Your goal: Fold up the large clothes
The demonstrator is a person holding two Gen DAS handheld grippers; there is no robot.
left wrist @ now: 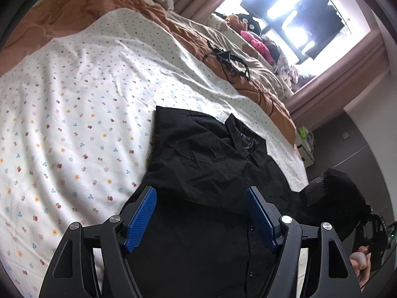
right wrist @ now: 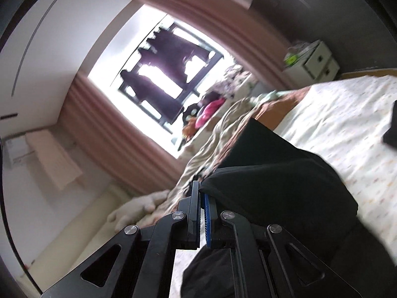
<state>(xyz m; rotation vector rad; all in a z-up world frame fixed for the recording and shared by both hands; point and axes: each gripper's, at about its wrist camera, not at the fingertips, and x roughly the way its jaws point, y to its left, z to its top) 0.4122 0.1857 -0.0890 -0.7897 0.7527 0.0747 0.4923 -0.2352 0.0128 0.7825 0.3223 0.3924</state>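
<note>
Mid-fold: right gripper (right wrist: 202,198) clamped tight on black shirt (left wrist: 211,164) edge, lifted; left gripper (left wrist: 201,213) wide open, empty, over shirt at 6 o'clock; next, carry edge across.

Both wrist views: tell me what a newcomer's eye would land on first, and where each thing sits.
First, the black shirt, spread collar-up on the flower-print sheet, directly ahead of the open left gripper. Next, in the right wrist view, the right gripper is shut on a fold of that black cloth, lifted off the bed. Behind both, the bright window framed by pink curtains glares at the far end of the bed.
</note>
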